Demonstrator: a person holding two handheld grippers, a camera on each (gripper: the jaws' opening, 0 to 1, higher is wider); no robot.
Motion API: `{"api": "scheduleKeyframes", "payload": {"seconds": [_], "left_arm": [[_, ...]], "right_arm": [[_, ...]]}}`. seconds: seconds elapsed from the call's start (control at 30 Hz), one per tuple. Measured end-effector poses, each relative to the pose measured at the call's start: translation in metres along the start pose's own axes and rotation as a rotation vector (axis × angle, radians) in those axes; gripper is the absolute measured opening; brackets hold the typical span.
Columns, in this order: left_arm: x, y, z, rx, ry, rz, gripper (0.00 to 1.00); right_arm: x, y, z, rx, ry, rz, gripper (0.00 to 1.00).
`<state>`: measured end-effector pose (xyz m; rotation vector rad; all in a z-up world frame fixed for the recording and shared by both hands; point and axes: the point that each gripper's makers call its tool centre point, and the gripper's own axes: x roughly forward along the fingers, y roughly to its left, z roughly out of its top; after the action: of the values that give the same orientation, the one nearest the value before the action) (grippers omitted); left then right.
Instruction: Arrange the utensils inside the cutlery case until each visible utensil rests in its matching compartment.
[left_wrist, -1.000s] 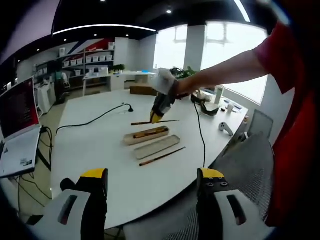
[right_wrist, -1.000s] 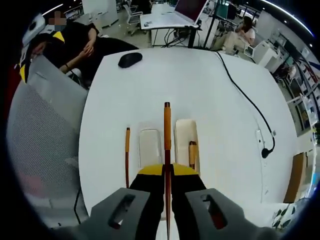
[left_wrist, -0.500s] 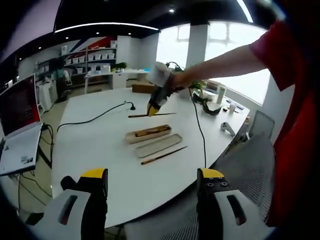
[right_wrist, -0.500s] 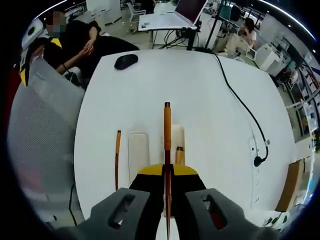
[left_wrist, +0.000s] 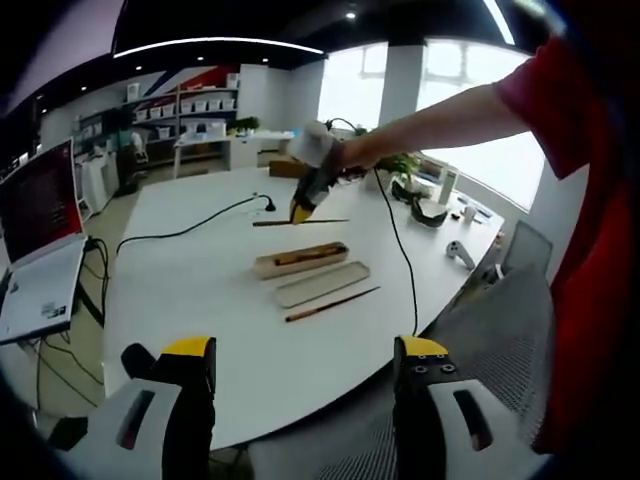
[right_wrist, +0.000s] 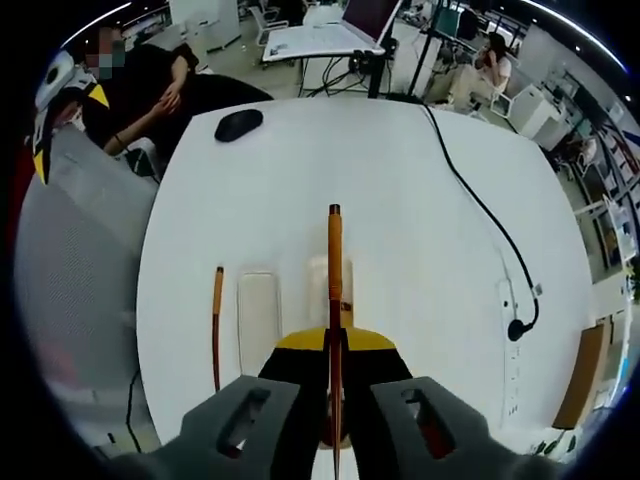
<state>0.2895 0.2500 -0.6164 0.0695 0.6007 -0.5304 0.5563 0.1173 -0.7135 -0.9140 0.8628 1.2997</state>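
Your left gripper (left_wrist: 300, 375) hangs wide apart and empty at the near edge of the white table (left_wrist: 190, 290), well short of the cutlery case (left_wrist: 300, 260). On the table, going left to right in the right gripper view, a loose wooden utensil (right_wrist: 216, 325) lies beside the case lid (right_wrist: 258, 320), then the case itself. Your right gripper (right_wrist: 335, 345) is clamped on a wooden-handled utensil (right_wrist: 334, 270), held in the air above the case and pointing forward.
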Motion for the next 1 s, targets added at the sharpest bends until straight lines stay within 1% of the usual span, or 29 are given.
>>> {"api": "scheduleKeyframes", "payload": {"seconds": [0.07, 0.1, 0.13, 0.2, 0.23, 0.3, 0.33, 0.53, 0.6, 0.7, 0.73, 1.0], "left_arm": [[0.001, 0.002, -0.001, -0.005, 0.003, 0.005, 0.74], [0.001, 0.004, -0.002, -0.01, 0.005, 0.008, 0.74], [0.001, 0.005, -0.003, -0.013, 0.007, 0.01, 0.74], [0.002, 0.006, -0.004, -0.018, 0.011, 0.014, 0.74], [0.002, 0.007, -0.005, -0.02, 0.014, 0.017, 0.74], [0.002, 0.009, -0.006, -0.022, 0.015, 0.021, 0.74], [0.002, 0.01, -0.007, -0.028, 0.017, 0.023, 0.74], [0.002, 0.011, -0.012, -0.045, 0.026, 0.031, 0.74], [0.002, 0.011, -0.014, -0.045, 0.031, 0.032, 0.74], [0.002, 0.01, -0.015, -0.054, 0.031, 0.034, 0.74], [0.002, 0.01, -0.016, -0.055, 0.031, 0.035, 0.74], [0.001, 0.01, -0.017, -0.064, 0.034, 0.038, 0.74]], "right_arm": [[0.005, -0.004, -0.001, 0.006, -0.011, -0.01, 0.0], [0.008, -0.012, 0.0, 0.007, -0.033, -0.056, 0.0], [0.011, -0.015, -0.001, 0.014, -0.038, -0.069, 0.0], [0.017, -0.012, -0.002, 0.057, -0.051, -0.047, 0.0], [0.02, -0.012, -0.004, 0.064, -0.054, -0.042, 0.0], [0.026, -0.011, -0.006, 0.034, -0.05, -0.047, 0.0], [0.029, -0.01, -0.007, 0.033, -0.045, -0.044, 0.0], [0.039, -0.007, -0.009, 0.047, -0.057, -0.025, 0.0], [0.043, -0.005, -0.011, 0.049, -0.05, -0.018, 0.0], [0.048, -0.007, -0.014, 0.046, -0.055, -0.032, 0.0], [0.05, -0.005, -0.015, 0.062, -0.053, -0.03, 0.0], [0.061, 0.004, -0.027, 0.066, -0.033, -0.016, 0.01]]}}
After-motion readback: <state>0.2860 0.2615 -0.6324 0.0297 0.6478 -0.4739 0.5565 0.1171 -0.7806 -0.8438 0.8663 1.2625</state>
